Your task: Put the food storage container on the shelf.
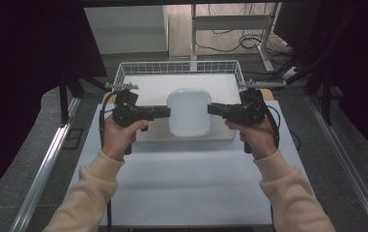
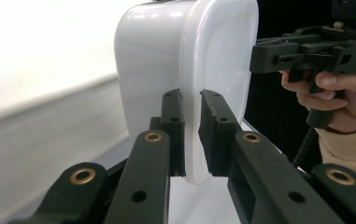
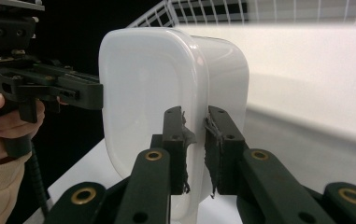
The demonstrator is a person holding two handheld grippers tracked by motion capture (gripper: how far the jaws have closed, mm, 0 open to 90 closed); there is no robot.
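Both grippers clamp the rim of a white tub (image 1: 188,112): left gripper (image 1: 164,112) on its left edge, right gripper (image 1: 212,109) on its right, above the white table (image 1: 186,183).

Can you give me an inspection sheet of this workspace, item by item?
Surface: white table, with a raised white board under the container.
Job's things: white lidded container, gripped at opposite edges.
Clutter: nothing seen.
Grippers: left gripper shut on the container's rim; right gripper shut on the opposite rim.
Cables: black cable trails from the left gripper; more lie on the floor behind.
Surroundings: white wire basket behind, dark curtains at both sides.
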